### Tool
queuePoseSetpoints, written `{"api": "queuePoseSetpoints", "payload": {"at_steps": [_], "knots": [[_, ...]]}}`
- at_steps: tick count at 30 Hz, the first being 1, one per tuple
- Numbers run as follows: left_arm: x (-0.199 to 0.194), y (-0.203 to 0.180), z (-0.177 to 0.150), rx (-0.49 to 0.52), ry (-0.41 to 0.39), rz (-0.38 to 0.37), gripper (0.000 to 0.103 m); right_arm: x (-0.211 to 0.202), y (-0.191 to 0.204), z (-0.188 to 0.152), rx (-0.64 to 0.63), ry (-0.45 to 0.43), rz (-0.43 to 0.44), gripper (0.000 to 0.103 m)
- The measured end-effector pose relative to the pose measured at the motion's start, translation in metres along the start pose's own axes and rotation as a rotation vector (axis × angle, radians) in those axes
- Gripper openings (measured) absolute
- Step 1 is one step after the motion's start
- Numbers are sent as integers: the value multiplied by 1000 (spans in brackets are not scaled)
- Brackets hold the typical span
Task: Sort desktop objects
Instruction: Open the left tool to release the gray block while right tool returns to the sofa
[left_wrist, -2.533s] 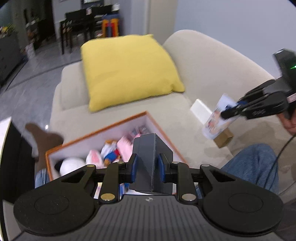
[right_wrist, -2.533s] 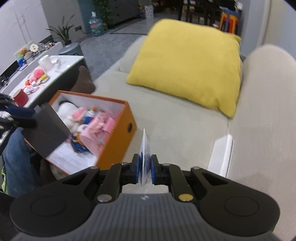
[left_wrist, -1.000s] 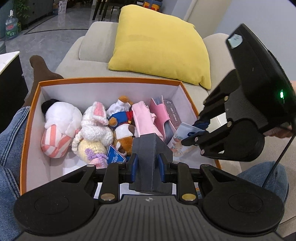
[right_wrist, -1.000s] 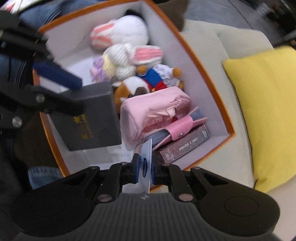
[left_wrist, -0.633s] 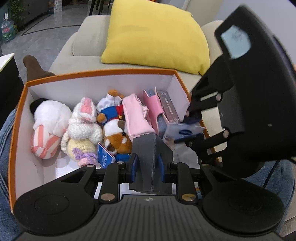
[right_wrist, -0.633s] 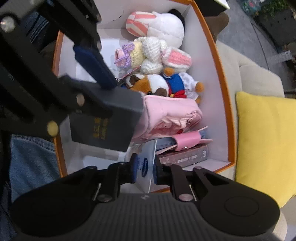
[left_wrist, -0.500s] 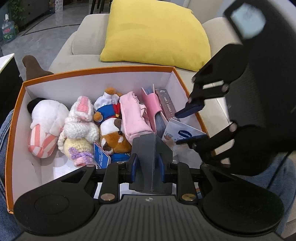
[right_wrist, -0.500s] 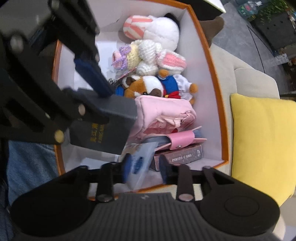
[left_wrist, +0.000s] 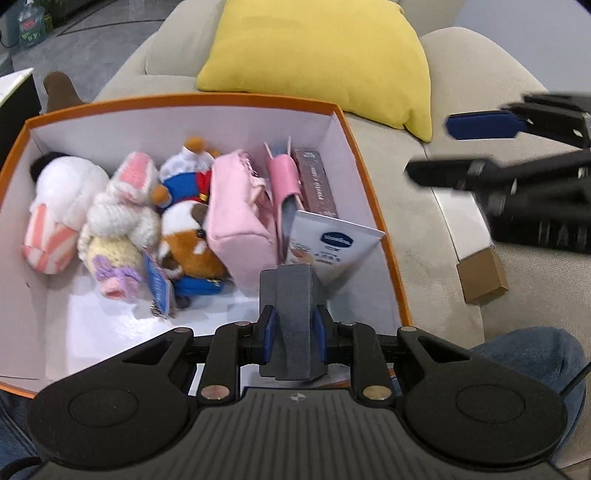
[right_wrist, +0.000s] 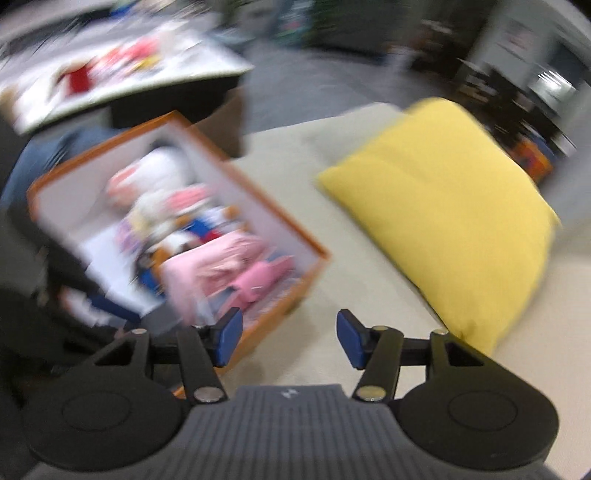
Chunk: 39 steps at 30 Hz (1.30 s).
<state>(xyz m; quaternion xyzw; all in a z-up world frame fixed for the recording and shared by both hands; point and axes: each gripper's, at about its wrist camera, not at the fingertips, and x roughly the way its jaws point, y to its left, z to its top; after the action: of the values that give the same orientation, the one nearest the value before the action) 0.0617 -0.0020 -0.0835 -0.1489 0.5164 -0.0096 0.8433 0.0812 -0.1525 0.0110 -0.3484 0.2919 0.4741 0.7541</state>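
Card drop looks done: right gripper (right_wrist: 289, 341) has let go, jaws opening with nothing between them, and the white card (left_wrist: 332, 245) now leans inside the orange box (left_wrist: 373, 206), so next up is probably the dark box (left_wrist: 293, 321) pinched in the left gripper (left_wrist: 294, 334).

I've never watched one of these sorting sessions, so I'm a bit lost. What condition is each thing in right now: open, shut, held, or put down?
Orange box: lidless, partly filled.
Left gripper: shut on the dark grey box, held over the orange box.
Right gripper: jaws opening, nothing between them.
White packet: released, leaning inside the orange box by its right wall.
Plush toys: lying in the orange box.
Yellow cushion: resting on the sofa.
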Motion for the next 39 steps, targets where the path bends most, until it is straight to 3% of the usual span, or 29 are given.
{"api": "queuePoseSetpoints", "payload": {"at_steps": [7,16,21,29,32,34,39], "knots": [[5,-3,-1,-46,3,-82,22,12,-40,-48,430,-98,-78,59],[7,12,-3,-101,7,-207,22,42,-57,-99,724,-96,1,58],[10,26,-5,-167,27,-255,22,44,-65,-106,793,-104,2,57],[14,35,-6,-205,15,-316,25,46,-61,-107,763,-107,-24,58],[13,37,-6,-215,9,-326,36,46,-62,-105,765,-106,-25,57],[11,35,-6,-203,1,-326,51,46,-63,-105,766,-104,-25,58],[7,33,-6,-185,-2,-315,52,47,-62,-104,752,-102,-30,58]]}}
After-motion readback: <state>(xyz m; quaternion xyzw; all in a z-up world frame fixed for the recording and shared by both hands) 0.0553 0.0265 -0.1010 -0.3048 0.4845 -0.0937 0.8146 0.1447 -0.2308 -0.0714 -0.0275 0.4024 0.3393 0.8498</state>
